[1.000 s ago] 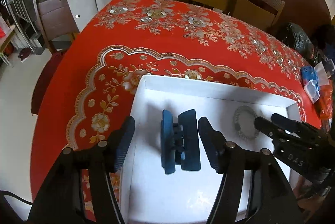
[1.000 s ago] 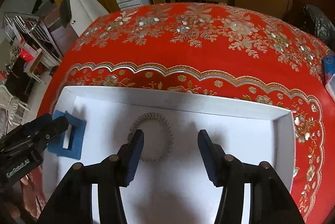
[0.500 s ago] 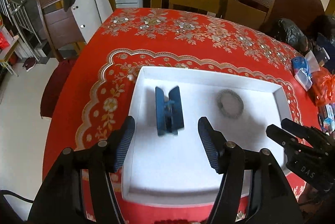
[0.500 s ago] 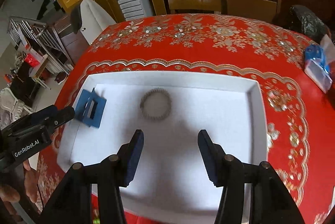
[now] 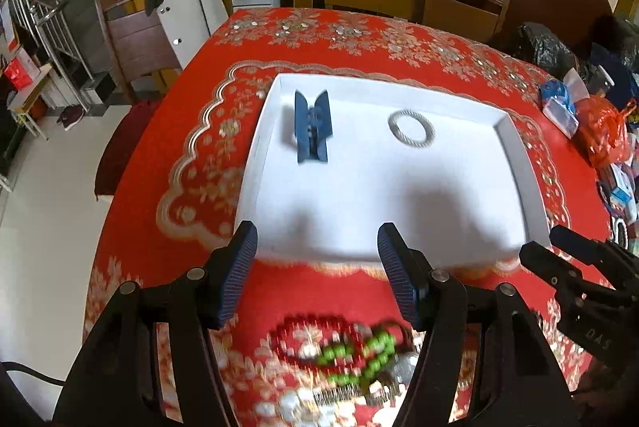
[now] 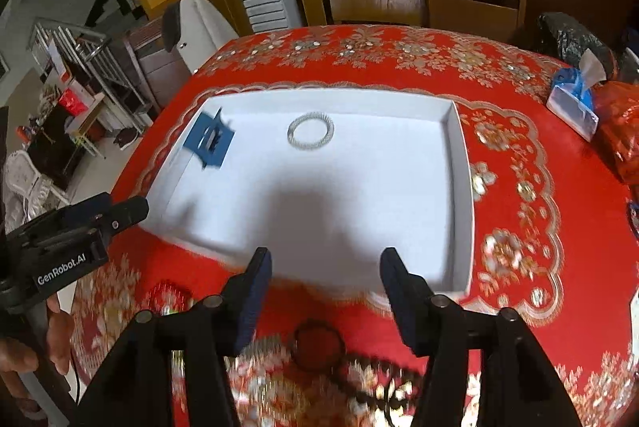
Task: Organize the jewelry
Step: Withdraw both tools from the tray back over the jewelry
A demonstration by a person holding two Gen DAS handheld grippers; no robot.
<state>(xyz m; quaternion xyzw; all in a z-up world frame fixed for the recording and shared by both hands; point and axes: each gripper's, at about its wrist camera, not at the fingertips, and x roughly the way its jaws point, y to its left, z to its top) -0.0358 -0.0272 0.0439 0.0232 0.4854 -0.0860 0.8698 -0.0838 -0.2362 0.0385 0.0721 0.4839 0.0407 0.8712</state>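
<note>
The left gripper [image 5: 315, 267] is wide apart and holds nothing, above the near edge of the white tray [image 5: 515, 163]. In the tray, a blue hair clip [image 5: 312, 126] sits at the left, and a silver bracelet [image 5: 411, 122] lies well apart to its right. On the red tablecloth [image 5: 359, 35] near me are blurry beads, maybe red beads [image 5: 295, 339] and green beads [image 5: 359, 355]. The right gripper [image 6: 325, 285] is wide apart too, and empty.

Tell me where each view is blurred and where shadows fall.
Left wrist view: the beads near the bottom edge are motion-smeared, the blue hair clip sharp; soft shadows on the white tray floor. Right wrist view: foreground tablecloth smeared, the silver bracelet sharp, a broad shadow mid-tray.
</note>
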